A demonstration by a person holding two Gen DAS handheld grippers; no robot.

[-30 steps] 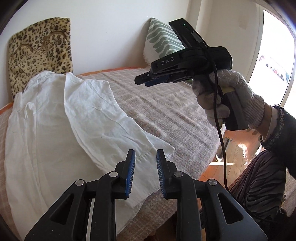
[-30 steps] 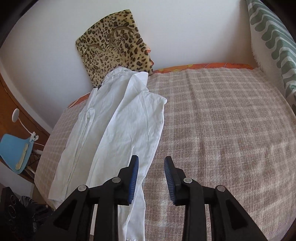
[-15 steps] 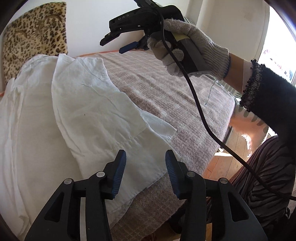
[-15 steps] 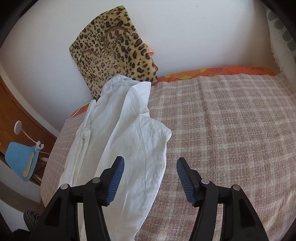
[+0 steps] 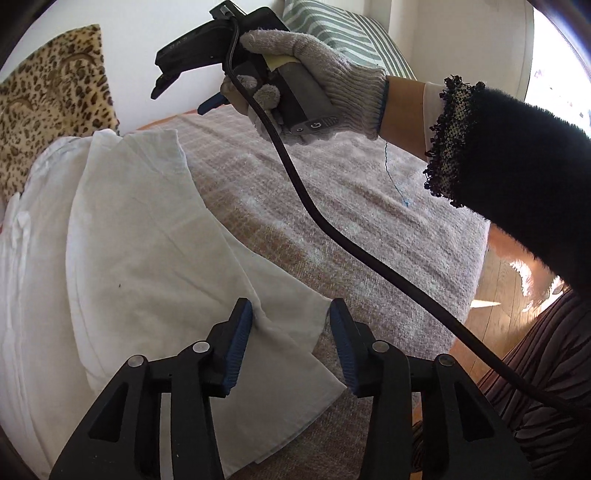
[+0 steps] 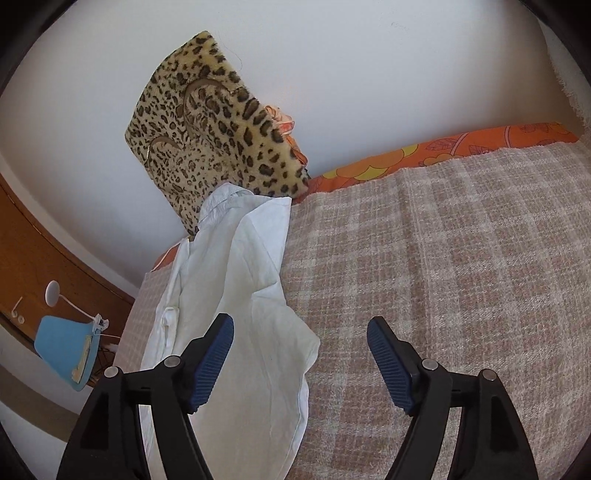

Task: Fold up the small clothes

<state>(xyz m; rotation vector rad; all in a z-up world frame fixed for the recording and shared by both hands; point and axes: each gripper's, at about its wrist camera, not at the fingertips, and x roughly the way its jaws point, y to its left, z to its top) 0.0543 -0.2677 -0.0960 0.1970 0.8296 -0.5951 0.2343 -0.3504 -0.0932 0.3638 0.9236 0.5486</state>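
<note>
Shirt: white shirt (image 5: 122,258) lies flat on the left part of the bed, collar end toward the wall, a sleeve folded over the body. In the R wrist view shirt (image 6: 236,295) runs from the leopard cushion down toward my fingers.
Sleeve: cuff end (image 5: 295,317) sits at the near bed edge, right betw. my L fingers.
L gripper: my left gripper (image 5: 290,345) is low over the cuff, pointing down at it. Jaws part-spread, have just been closing a bit; cuff cloth lies in the gap, pads not pressing on it. Whether the L pad touches the cloth, can't tell.
R gripper: my right gripper (image 6: 299,363) is over the shirt's right edge. Jaws spread wide, have just been opening; nothing pinched. L pad over the white cloth, R pad over bare blanket. In the L wrist view right gripper (image 5: 184,94) is up high, toward the wall.
R hand: knit-gloved hand (image 5: 314,81) around the handle, dark sleeve behind it, black cable (image 5: 332,229) trailing down across the view.
Bed: plaid blanket (image 6: 443,258), orange floral sheet (image 6: 443,151) showing at the wall side.
Cushions: leopard cushion (image 6: 214,129) leaning on the wall, touching the collar; green-striped pillow (image 5: 343,29) at far right.
Beyond: blue lamp (image 6: 62,350) beside the bed, wood floor (image 5: 498,295) near side.
</note>
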